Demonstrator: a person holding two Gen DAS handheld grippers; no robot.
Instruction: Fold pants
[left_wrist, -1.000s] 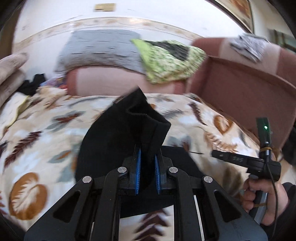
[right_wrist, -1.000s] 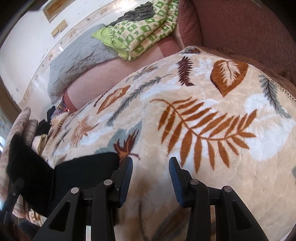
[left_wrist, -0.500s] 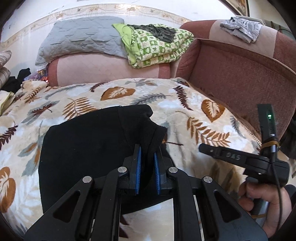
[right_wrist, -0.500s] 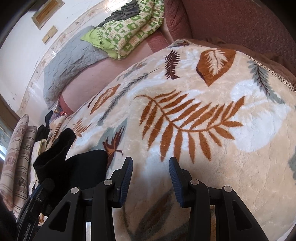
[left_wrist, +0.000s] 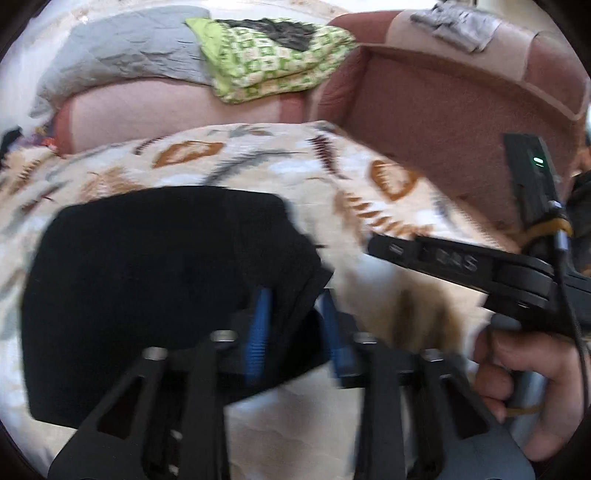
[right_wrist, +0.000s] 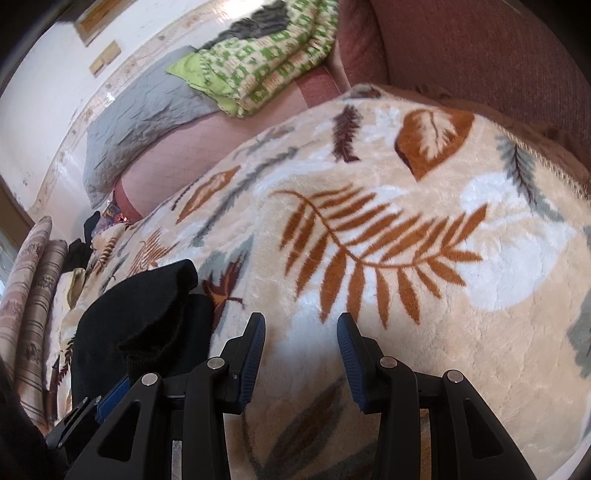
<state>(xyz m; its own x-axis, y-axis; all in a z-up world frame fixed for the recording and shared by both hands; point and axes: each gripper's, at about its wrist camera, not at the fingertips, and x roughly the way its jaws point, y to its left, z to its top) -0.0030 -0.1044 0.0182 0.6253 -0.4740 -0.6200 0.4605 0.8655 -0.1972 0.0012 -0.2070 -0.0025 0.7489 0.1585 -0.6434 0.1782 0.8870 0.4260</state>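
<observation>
Slippage is risked: black folded fabric pants (left_wrist: 147, 280) are bracketed by parted left gripper (left_wrist: 293, 325); right gripper (right_wrist: 301, 350) gapes, unladen.

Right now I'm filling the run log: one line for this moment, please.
stage: folding | left gripper: open around black pants edge | right gripper: open, empty, over leaf-print blanket

Bright daylight; left wrist view motion-blurred, right sharper, both fisheye-warped at edges.
</observation>
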